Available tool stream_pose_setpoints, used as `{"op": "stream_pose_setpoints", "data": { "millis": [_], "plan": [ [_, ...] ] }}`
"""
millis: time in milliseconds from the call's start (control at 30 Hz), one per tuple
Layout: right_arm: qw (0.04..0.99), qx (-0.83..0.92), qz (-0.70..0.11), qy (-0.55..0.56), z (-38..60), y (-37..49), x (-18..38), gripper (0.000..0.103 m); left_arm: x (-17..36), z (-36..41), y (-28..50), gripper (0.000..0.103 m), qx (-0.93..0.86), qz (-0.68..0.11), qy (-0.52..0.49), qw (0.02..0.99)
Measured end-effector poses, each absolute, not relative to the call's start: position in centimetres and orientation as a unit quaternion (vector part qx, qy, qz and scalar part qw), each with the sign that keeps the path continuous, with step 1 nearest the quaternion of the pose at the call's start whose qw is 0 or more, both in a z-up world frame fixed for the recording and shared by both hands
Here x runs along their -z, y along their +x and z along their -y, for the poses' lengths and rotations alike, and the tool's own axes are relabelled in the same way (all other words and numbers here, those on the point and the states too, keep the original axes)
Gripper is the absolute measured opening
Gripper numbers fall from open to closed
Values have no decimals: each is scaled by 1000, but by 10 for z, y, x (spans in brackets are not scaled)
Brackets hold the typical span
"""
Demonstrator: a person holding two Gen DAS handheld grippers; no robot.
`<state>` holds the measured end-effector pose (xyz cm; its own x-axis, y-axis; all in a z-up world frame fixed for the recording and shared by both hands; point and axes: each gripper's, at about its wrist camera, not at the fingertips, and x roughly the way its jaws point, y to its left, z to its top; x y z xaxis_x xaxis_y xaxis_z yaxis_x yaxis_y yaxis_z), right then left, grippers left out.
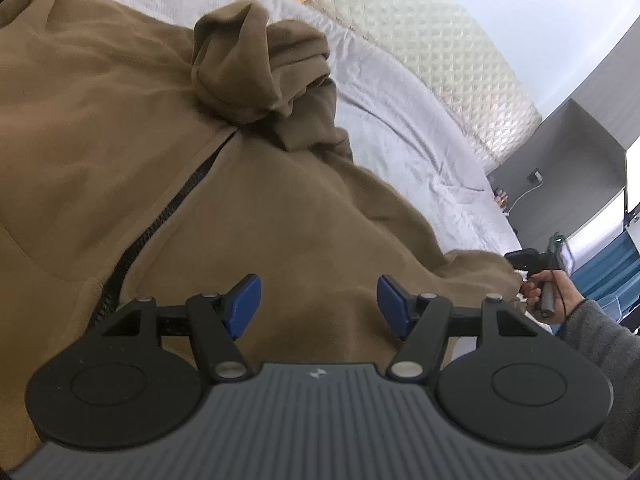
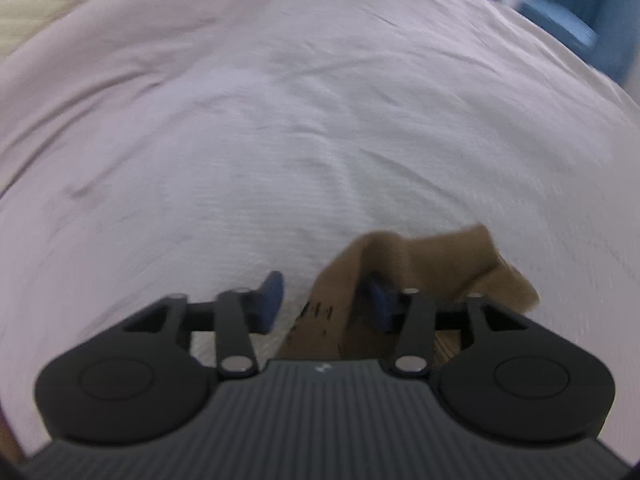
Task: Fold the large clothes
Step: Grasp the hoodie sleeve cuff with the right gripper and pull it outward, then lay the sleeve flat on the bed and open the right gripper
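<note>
While both grippers gape empty | left gripper [image 1: 318,304] over hoodie [image 1: 160,160], right gripper [image 2: 322,302] at cuff [image 2: 424,264] | we'd pinch cuff squarely, fold sleeve leftward.

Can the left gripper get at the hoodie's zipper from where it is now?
Probably yes. The left gripper hangs open above the brown hoodie, and the black zipper lies exposed just to its left with nothing covering it.
</note>
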<state>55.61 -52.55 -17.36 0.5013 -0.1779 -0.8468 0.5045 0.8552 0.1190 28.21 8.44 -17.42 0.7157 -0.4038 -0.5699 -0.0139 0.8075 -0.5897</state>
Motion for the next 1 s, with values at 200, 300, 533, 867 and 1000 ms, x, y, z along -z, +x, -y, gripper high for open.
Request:
{"op": "stream_pose_setpoints", "data": {
  "millis": [200, 300, 533, 867, 1000],
  "plan": [
    [892, 105, -384, 213, 538, 501, 136, 72, 169, -82, 270, 70, 114, -352, -280, 886],
    [910, 111, -321, 236, 557, 470, 125, 72, 164, -82, 263, 70, 112, -346, -275, 890],
    [880, 208, -307, 296, 600, 423, 161, 74, 153, -75, 250, 70, 106, -330, -259, 901],
    [864, 171, -294, 370, 582, 453, 232, 37, 161, -56, 250, 70, 84, -356, -264, 893],
    [890, 180, -253, 334, 575, 461, 201, 28, 162, -50, 252, 70, 75, -365, -267, 889]
  ]
}}
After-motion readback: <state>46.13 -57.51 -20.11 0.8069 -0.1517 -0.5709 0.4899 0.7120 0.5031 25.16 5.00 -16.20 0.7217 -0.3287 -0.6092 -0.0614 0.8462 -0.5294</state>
